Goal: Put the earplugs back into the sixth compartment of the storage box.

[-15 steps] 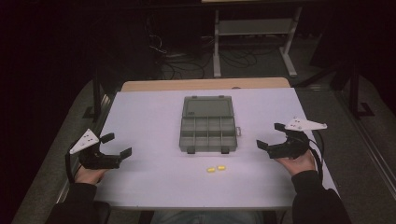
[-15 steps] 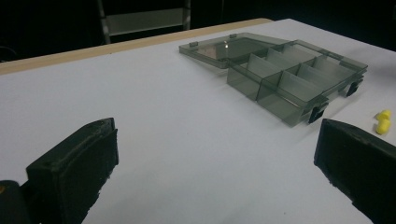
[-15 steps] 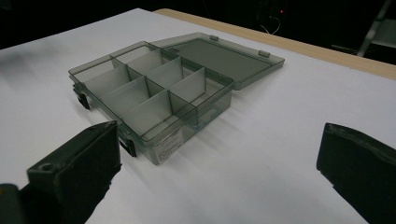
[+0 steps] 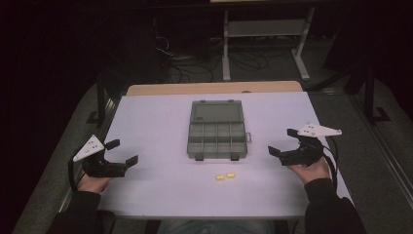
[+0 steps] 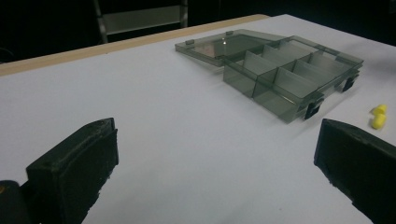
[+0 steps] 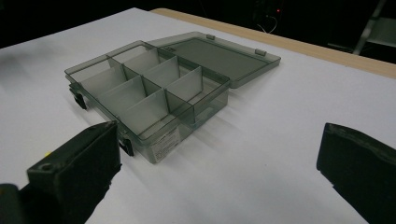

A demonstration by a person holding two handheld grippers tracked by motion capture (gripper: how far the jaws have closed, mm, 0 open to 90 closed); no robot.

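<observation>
A smoky clear compartment box (image 4: 216,141) lies in the middle of the white table (image 4: 146,117), its lid folded flat on the far side, its compartments bare. Two small yellow pieces (image 4: 225,176) lie just in front of it. My left gripper (image 4: 125,151) rests at the table's left edge, open, nothing between its jaws. My right gripper (image 4: 281,141) is at the right, open and holding nothing. In the left gripper view the box (image 5: 289,77) is far right, and one yellow piece (image 5: 378,116) lies beside the right jaw. The right gripper view has the box (image 6: 149,93) ahead, to the left.
A wooden strip (image 4: 214,88) borders the table's far edge. Beyond it on the dark floor stand a metal frame (image 4: 265,34) and loose cables (image 4: 190,68). Bare table surface lies on both sides of the box.
</observation>
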